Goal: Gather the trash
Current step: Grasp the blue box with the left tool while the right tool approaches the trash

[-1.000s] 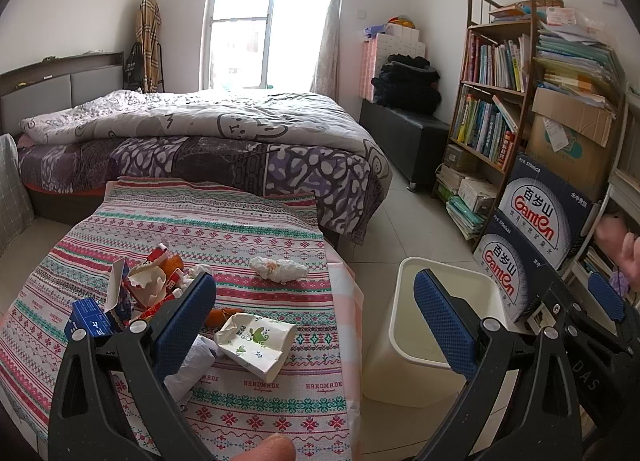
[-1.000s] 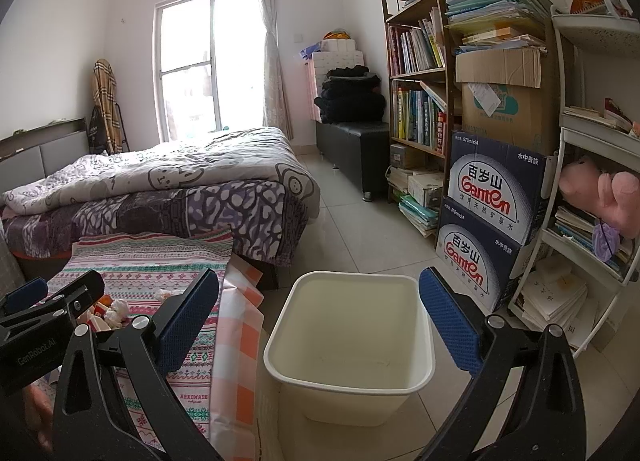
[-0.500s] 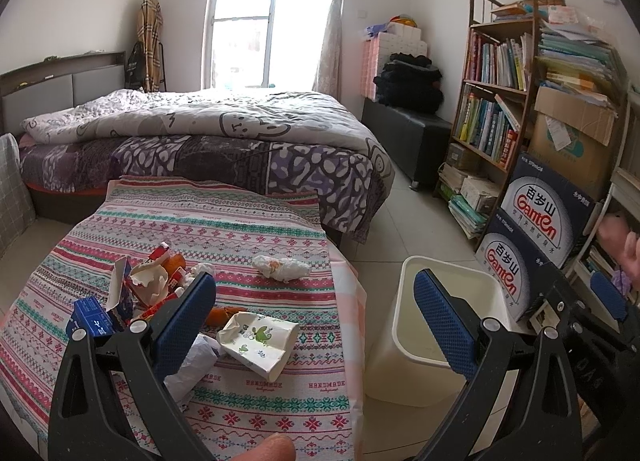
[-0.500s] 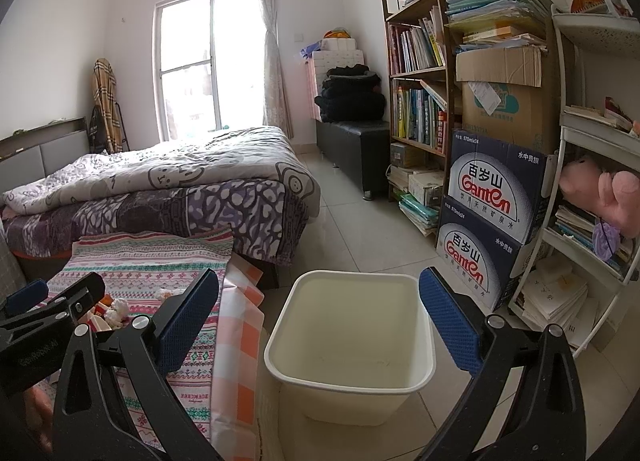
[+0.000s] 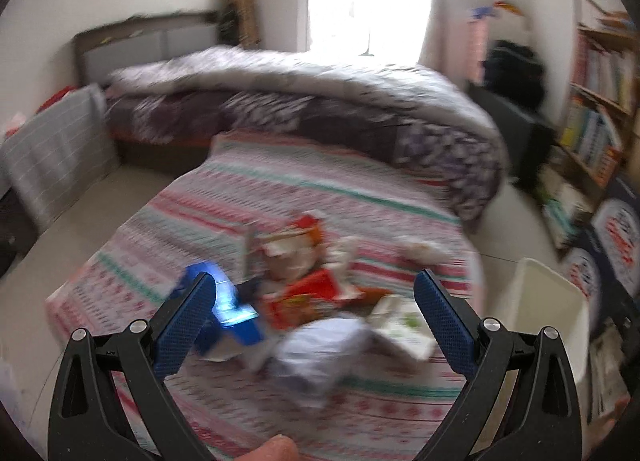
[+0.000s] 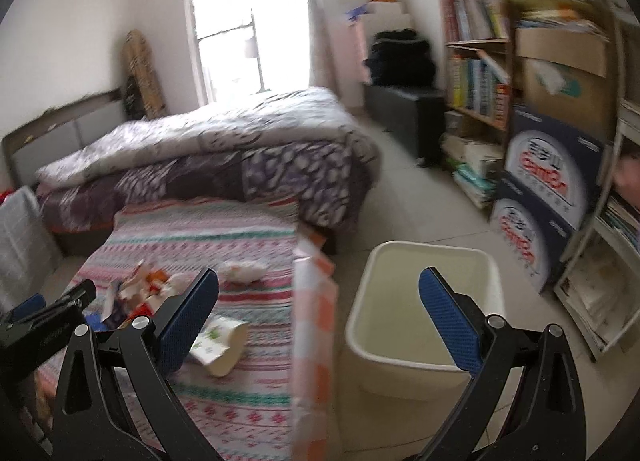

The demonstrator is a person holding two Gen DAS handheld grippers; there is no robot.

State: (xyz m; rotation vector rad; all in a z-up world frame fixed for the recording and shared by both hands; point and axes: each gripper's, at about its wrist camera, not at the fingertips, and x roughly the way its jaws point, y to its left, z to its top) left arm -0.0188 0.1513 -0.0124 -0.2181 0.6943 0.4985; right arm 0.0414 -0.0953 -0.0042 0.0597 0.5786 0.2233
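Both grippers are spread wide with nothing between their blue pads. The left gripper [image 5: 316, 301] hangs over the heap of trash [image 5: 304, 293] on the striped cloth-covered table [image 6: 208, 237], and the right gripper [image 6: 318, 297] points toward the gap between the table's right edge and the cream bin [image 6: 424, 301] standing on the floor just beside that edge.

The heap sits toward the near part of the table, left of its middle. The left wrist view is badly smeared, so details are rough: a blue box [image 5: 236, 317] at the heap's left side, a red packet [image 5: 304, 297] in the middle, a pale crumpled wad [image 5: 324, 345] nearest the table's front edge. A printed paper carton [image 6: 218, 339] lies on its side at the heap's right, its long axis running slantwise across the table, one end pointing toward the front-right corner. A small crumpled tissue [image 6: 244, 271] lies apart, farther back and near the right edge.

The bin's mouth faces up; its inside looks bare.
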